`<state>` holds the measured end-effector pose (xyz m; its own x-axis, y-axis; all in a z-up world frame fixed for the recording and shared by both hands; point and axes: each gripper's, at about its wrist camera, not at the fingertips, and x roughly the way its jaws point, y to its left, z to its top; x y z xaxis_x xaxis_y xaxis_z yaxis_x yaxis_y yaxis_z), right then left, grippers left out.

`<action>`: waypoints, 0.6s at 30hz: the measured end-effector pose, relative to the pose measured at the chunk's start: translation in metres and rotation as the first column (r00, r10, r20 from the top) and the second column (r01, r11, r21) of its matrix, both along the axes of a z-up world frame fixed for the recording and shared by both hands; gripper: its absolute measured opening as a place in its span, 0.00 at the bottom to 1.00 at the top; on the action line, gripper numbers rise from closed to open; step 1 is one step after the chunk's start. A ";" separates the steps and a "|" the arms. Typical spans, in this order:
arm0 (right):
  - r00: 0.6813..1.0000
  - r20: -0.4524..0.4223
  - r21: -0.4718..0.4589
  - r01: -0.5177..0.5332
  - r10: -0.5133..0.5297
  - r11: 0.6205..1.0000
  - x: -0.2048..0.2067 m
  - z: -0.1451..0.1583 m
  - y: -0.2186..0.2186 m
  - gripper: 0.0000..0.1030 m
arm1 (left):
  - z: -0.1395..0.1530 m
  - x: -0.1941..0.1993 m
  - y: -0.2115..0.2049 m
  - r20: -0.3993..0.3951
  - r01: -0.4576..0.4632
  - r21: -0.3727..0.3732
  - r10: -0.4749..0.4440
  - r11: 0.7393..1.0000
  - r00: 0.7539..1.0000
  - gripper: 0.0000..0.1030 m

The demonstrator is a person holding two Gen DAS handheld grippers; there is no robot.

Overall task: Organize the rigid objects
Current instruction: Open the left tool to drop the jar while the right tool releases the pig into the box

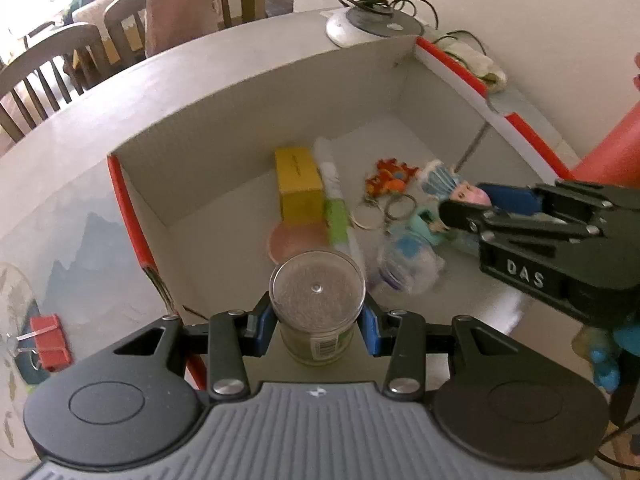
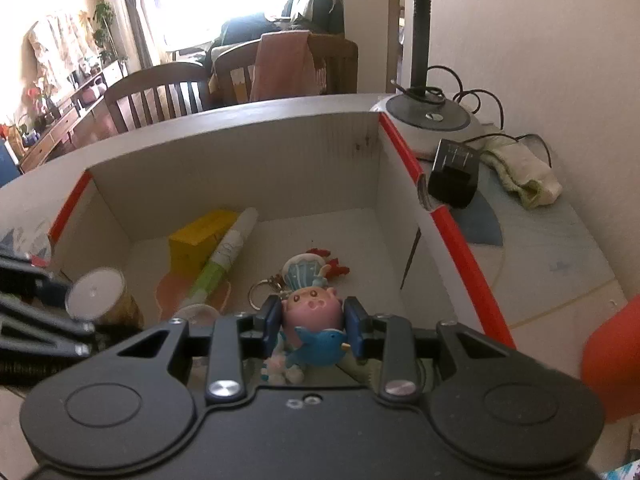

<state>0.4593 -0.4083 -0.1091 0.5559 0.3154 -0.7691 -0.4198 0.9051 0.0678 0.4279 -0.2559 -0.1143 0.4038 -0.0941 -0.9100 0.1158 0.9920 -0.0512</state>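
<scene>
My left gripper is shut on a clear cylindrical jar with a barcode label, held over the near edge of the white box; the jar also shows in the right wrist view. My right gripper is shut on a pink pig figurine with a blue bird, above the box floor; the right gripper also shows in the left wrist view. In the box lie a yellow block, a green and white tube, an orange keychain and a clear plastic item.
The white box has red rims. A lamp base, a black adapter and a rolled cloth lie right of it. A red block sits at the left. Wooden chairs stand beyond the table.
</scene>
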 end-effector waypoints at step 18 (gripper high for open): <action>0.998 -0.028 -0.033 -0.052 0.051 0.998 0.001 -0.003 0.002 0.34 | -0.019 0.035 -0.004 0.001 -0.033 0.093 0.033 0.995 0.999 0.41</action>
<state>0.4605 -0.4061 -0.1124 0.5181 0.3165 -0.7946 -0.4646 0.8841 0.0492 0.4628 -0.2596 -0.1329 0.4051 0.0045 -0.9143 0.0827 0.9957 0.0415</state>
